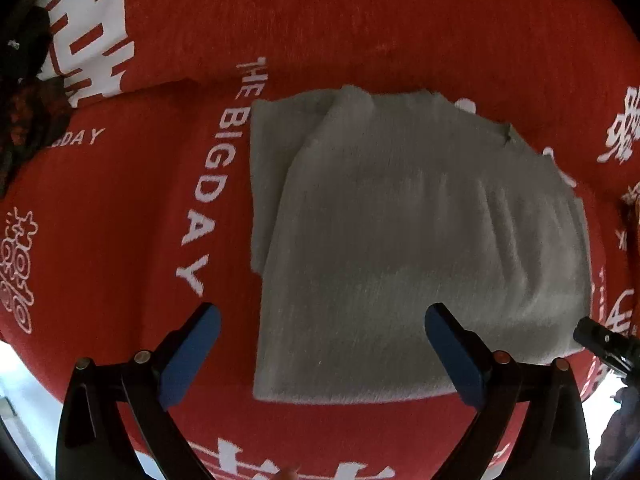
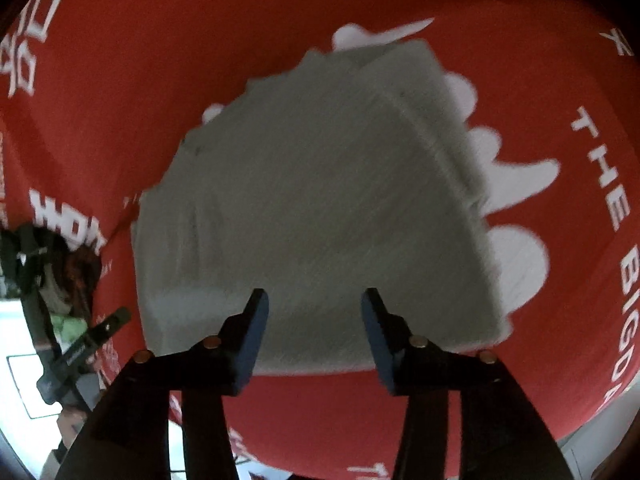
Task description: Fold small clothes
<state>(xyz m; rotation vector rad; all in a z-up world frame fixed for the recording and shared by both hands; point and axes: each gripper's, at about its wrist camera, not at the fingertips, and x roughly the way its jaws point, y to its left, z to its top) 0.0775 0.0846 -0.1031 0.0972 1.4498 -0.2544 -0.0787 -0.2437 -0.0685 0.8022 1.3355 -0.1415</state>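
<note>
Both released. My left gripper (image 1: 322, 354) was wide open, holding nothing; the right gripper (image 2: 314, 338) was half open, also empty. Grey folded cloth (image 1: 400, 240) lay flat just ahead under both, on the red blanket (image 1: 120, 220). Next fold: pinch an edge squarely, lift low, keep layers aligned.

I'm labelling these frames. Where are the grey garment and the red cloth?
grey garment (image 1: 400, 248): left wrist view, middle of its folded top layer.
red cloth (image 1: 360, 32): left wrist view, bare stretch beyond the garment.

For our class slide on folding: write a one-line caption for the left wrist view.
Open left gripper above a folded grey cloth lying on a red printed cover.
</note>
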